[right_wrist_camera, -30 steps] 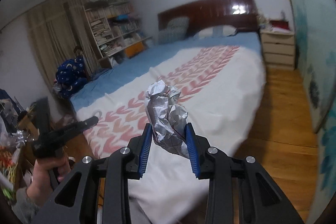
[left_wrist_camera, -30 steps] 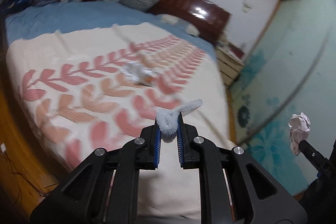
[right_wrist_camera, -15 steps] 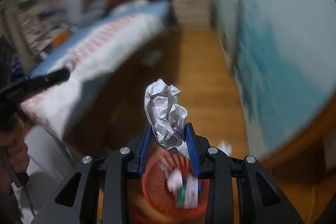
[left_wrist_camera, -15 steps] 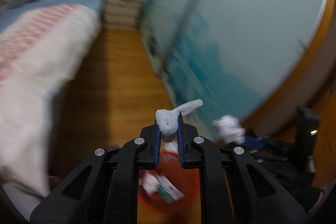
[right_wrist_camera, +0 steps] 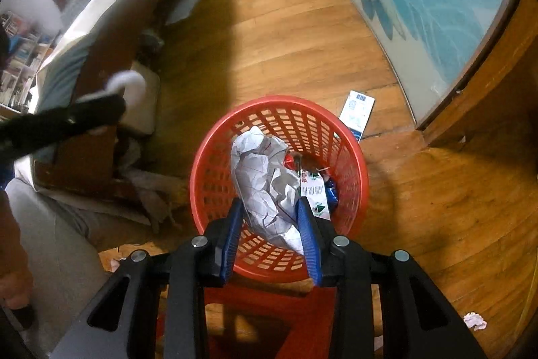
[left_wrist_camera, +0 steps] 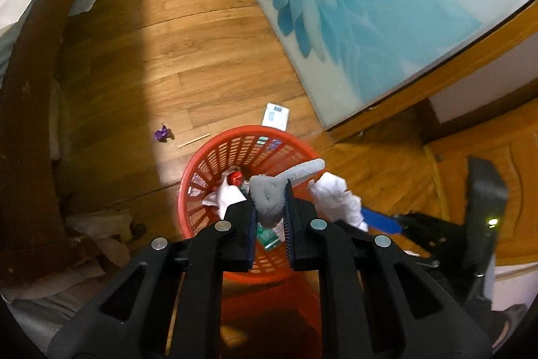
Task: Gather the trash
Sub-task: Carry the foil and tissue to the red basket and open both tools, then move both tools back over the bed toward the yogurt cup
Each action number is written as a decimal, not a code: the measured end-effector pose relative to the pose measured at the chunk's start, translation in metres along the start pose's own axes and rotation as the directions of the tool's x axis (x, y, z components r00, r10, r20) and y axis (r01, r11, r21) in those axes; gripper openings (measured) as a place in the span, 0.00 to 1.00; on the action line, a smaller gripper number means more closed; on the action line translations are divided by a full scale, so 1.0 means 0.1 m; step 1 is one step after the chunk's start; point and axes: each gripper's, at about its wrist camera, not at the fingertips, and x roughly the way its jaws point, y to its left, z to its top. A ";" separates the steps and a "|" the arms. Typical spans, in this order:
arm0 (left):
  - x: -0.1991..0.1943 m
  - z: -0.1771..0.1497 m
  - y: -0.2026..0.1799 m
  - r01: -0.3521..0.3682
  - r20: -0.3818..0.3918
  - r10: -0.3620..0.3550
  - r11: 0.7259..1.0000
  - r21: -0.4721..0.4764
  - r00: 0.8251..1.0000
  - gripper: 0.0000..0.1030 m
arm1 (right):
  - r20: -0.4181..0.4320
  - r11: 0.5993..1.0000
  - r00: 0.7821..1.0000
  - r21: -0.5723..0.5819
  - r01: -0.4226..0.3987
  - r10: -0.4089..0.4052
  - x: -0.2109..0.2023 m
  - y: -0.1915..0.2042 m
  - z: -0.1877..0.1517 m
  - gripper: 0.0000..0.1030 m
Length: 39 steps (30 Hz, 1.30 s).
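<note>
- On the wooden floor (left_wrist_camera: 208, 56), a red mesh basket (right_wrist_camera: 215, 170) stands upright, mouth open toward both cameras; its rim is cut off behind the gripper bodies. It already holds mixed wrappers and paper.
- Above the basket, the right gripper (right_wrist_camera: 270, 214) is clamped on a crumpled paper ball (right_wrist_camera: 265, 180). The ball is white with faint lines and many creases; its long axis runs forward from the blue pads, out past the fingertips and over the basket interior. Its rear portion is hidden between the fingers.
- Over the near part of the basket, the left gripper (left_wrist_camera: 270, 204) is clamped on a fuzzy grey stick (left_wrist_camera: 285, 179), bent into a loop at the pads. The free end points up and to the right, toward the paper ball.
- Beyond the basket rim, a white-and-blue packet (left_wrist_camera: 275, 116) lies flat on the floor.
- Left of the basket, a small purple scrap (left_wrist_camera: 162, 134) lies beside a thin wooden sliver (left_wrist_camera: 193, 141); finer detail cannot be made out.
</note>
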 end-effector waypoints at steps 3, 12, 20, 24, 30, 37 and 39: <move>0.04 -0.02 -0.02 -0.004 -0.022 0.004 1.000 0.000 1.000 0.16 | 0.001 1.000 1.000 0.016 0.000 0.000 0.01 0.03 0.02 0.42; 0.05 -0.01 0.01 -0.022 -0.028 0.021 1.000 -0.022 0.999 0.43 | 0.004 0.999 0.999 -0.001 0.047 -0.047 -0.06 0.04 0.01 0.62; -0.24 -0.02 0.08 0.030 0.082 -0.024 0.998 -0.063 0.996 0.45 | 0.047 0.999 0.998 -0.010 0.047 -0.046 -0.23 0.19 0.07 0.62; -0.66 -0.03 0.19 0.053 0.208 -0.038 0.996 -0.068 0.977 0.45 | 0.092 0.997 0.995 -0.057 0.045 -0.039 -0.35 0.43 0.20 0.62; -1.82 -0.14 0.93 0.054 0.481 0.004 0.993 -0.108 0.877 0.45 | 0.201 0.979 0.979 -0.204 0.016 0.026 -0.57 1.31 0.59 0.63; -3.00 -0.66 2.31 -0.057 0.670 0.246 0.955 -0.292 0.701 0.51 | 0.295 0.913 0.933 -0.401 -0.073 0.204 -0.61 2.97 1.02 0.69; -3.18 -0.85 2.72 -0.059 0.681 0.307 0.930 -0.363 0.664 0.53 | 0.301 0.889 0.921 -0.449 -0.091 0.247 -0.57 3.49 1.06 0.69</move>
